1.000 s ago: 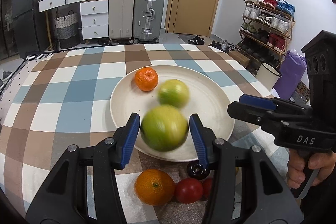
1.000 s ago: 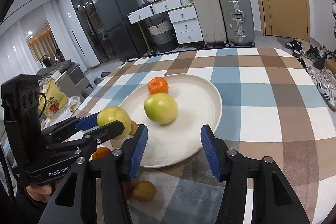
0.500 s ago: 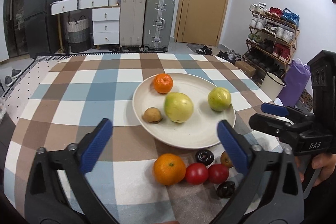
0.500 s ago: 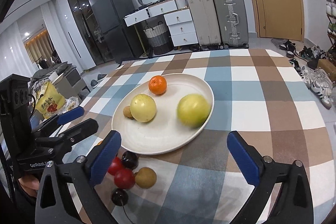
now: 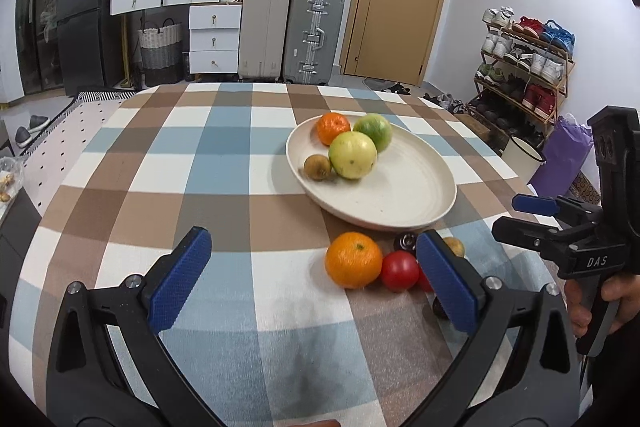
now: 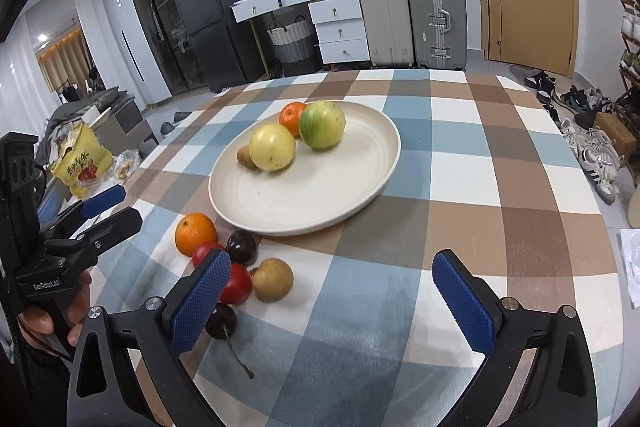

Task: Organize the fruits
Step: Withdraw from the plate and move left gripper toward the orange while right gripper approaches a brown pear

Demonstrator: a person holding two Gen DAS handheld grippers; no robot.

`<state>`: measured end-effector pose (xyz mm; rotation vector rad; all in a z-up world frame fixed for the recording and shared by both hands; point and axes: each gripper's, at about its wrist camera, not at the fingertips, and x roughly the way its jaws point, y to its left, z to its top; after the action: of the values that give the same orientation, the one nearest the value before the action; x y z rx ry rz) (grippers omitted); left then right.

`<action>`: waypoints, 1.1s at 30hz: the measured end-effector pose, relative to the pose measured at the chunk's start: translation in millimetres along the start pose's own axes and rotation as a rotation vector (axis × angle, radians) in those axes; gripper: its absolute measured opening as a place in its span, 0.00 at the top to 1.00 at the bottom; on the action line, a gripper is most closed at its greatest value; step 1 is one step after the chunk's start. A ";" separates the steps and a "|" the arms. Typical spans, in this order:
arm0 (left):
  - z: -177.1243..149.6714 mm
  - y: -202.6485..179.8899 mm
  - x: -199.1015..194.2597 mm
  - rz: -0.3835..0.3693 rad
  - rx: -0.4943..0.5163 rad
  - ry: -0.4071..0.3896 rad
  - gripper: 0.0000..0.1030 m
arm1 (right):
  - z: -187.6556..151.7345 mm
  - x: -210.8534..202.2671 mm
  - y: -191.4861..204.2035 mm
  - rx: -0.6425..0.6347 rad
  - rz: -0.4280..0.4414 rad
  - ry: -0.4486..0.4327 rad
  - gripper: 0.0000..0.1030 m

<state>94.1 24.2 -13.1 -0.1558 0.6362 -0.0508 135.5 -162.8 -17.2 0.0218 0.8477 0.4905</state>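
Note:
A cream plate point(image 5: 404, 187) point(image 6: 320, 199) on the checked tablecloth holds a yellow-green fruit point(image 5: 353, 155) point(image 6: 272, 152), a green fruit point(image 5: 374, 131) point(image 6: 322, 124), a small orange point(image 5: 333, 127) point(image 6: 291, 116) and a kiwi point(image 5: 317, 167) point(image 6: 244, 155). In front of the plate lie an orange point(image 5: 353, 264) point(image 6: 195, 233), red tomatoes point(image 5: 399, 270) point(image 6: 238, 283), dark cherries point(image 6: 241, 247) and a brown fruit point(image 6: 273, 279). My left gripper point(image 5: 314, 283) is open and empty above the cloth, left of the loose fruit. My right gripper point(image 6: 332, 303) is open and empty, near the loose fruit.
The table's right edge drops to a shoe rack point(image 5: 524, 67) and a purple bag point(image 5: 568, 155). Suitcases point(image 5: 296, 31), drawers and a fridge stand behind the table. A yellow snack bag point(image 6: 80, 163) lies off the left edge.
A second ago my left gripper was around a green fruit over the plate. It let go, both grippers opened wide and drew back, and the fruits rolled and settled at the plate's far side.

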 end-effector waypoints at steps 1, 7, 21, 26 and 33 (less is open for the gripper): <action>-1.7 0.8 0.5 0.006 0.002 0.009 0.01 | -1.1 0.9 1.4 -0.004 -0.004 0.007 0.00; -5.3 1.3 4.3 0.004 0.004 0.020 0.01 | -6.0 7.7 9.8 -0.043 -0.044 0.046 0.00; -3.6 -2.0 16.7 0.015 0.025 0.047 0.01 | -13.3 36.6 15.6 -0.092 -0.089 0.144 0.01; -3.7 -3.1 20.3 0.016 0.030 0.057 0.01 | -14.8 44.3 20.7 -0.118 -0.098 0.155 0.01; -4.3 0.4 23.4 0.008 0.014 0.072 0.01 | -11.9 52.2 20.9 -0.116 -0.115 0.160 0.05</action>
<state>110.3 21.9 -30.3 -0.1382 0.7076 -0.0533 147.5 -124.1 -58.0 -0.1734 0.9696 0.4365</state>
